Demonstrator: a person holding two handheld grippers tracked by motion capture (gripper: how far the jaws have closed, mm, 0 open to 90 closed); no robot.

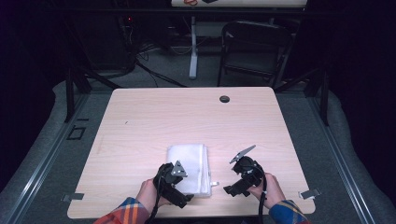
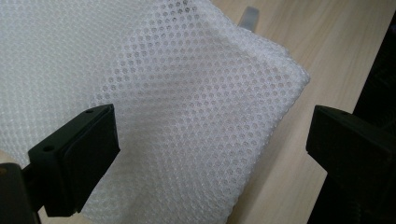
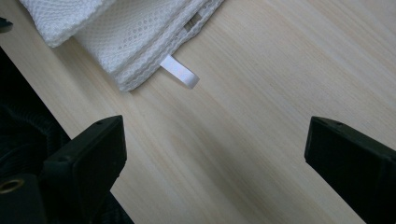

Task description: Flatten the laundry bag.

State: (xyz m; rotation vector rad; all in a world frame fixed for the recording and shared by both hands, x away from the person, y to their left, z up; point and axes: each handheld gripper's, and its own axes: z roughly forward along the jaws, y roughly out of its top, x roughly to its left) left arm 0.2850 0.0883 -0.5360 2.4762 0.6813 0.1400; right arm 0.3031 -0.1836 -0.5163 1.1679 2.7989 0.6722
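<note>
A folded white mesh cloth (image 1: 191,163) lies on the light wood table (image 1: 187,116) near the front edge. My left gripper (image 1: 180,186) hovers over the cloth's near left part, jaws open. In the left gripper view the mesh cloth (image 2: 187,93) spreads under the wide-apart jaws, one corner toward the right. My right gripper (image 1: 238,179) stands open over bare wood, just right of the cloth. The right gripper view has the cloth's corner (image 3: 126,32) at top left, with a small white tag (image 3: 180,72) sticking out of it.
A round cable hole (image 1: 224,99) sits near the table's far edge. A dark folding chair (image 1: 254,46) and a white table leg (image 1: 193,46) stand beyond the table. Small metal clips (image 1: 309,194) flank the front corners.
</note>
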